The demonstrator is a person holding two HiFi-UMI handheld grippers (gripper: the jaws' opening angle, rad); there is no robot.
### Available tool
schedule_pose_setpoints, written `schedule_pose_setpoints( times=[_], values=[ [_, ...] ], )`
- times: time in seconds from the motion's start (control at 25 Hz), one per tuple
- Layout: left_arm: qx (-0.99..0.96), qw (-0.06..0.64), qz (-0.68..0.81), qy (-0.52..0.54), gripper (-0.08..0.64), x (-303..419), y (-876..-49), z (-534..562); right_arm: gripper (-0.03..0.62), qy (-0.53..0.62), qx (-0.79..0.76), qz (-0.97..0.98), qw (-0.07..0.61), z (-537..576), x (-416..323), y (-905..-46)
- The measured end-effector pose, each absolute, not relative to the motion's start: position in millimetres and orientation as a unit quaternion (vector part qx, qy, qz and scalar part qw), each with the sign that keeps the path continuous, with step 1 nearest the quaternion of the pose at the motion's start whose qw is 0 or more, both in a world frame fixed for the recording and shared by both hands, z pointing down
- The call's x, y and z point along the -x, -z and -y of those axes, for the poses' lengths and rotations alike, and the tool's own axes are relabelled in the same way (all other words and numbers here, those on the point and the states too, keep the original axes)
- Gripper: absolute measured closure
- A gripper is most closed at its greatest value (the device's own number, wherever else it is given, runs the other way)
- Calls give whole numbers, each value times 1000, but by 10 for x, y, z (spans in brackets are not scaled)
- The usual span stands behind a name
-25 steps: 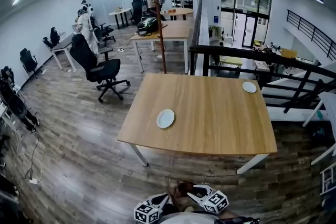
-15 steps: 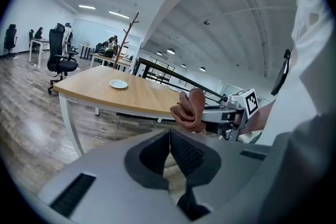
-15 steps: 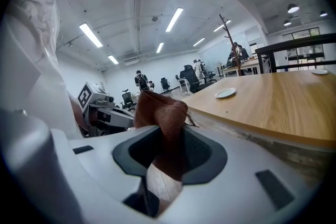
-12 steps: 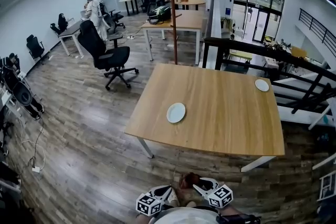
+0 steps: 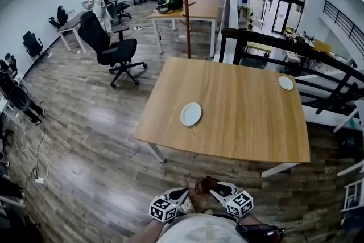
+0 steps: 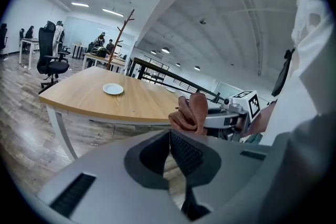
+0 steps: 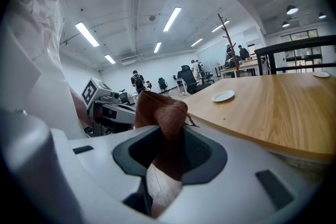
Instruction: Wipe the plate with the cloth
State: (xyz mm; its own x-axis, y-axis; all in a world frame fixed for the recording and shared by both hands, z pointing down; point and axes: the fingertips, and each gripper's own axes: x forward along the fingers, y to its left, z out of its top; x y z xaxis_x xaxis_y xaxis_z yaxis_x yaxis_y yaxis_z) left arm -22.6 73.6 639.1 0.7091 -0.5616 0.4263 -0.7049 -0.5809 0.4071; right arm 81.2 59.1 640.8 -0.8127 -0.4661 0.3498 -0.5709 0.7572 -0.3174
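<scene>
A white plate (image 5: 191, 114) lies on the wooden table (image 5: 239, 139), toward its left side, and shows far off in both gripper views (image 6: 113, 89) (image 7: 223, 96). Both grippers are held low, close to the person's body, well short of the table's near edge. My right gripper (image 5: 214, 189) (image 7: 167, 136) is shut on a brown cloth (image 5: 205, 184) (image 7: 160, 113), which bunches up above its jaws. My left gripper (image 5: 183, 196) (image 6: 170, 140) is beside it, shut with nothing in it. The cloth (image 6: 192, 113) also shows in the left gripper view.
A second small plate (image 5: 285, 83) sits at the table's far right corner. A black office chair (image 5: 109, 49) stands left of the table, a wooden coat stand (image 5: 186, 3) behind it, and a black railing (image 5: 296, 48) to the right. Wood floor lies between me and the table.
The head view has shifted, and the table sits a little more to the right. Both grippers show higher in the picture. The cloth stays in the right gripper.
</scene>
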Motion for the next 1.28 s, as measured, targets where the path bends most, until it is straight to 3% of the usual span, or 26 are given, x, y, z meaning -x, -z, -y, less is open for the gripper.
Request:
schedule_pose_setpoints(
  times=[0.48, 1.28],
  values=[
    [-889, 261, 359, -115, 548, 664, -6272, 57, 466, -187, -321, 917, 143, 69, -625, -6266],
    [-864, 298, 395, -93, 546, 1319, -6391, 135, 466, -177, -306, 914, 198, 681, -88, -6317]
  ],
)
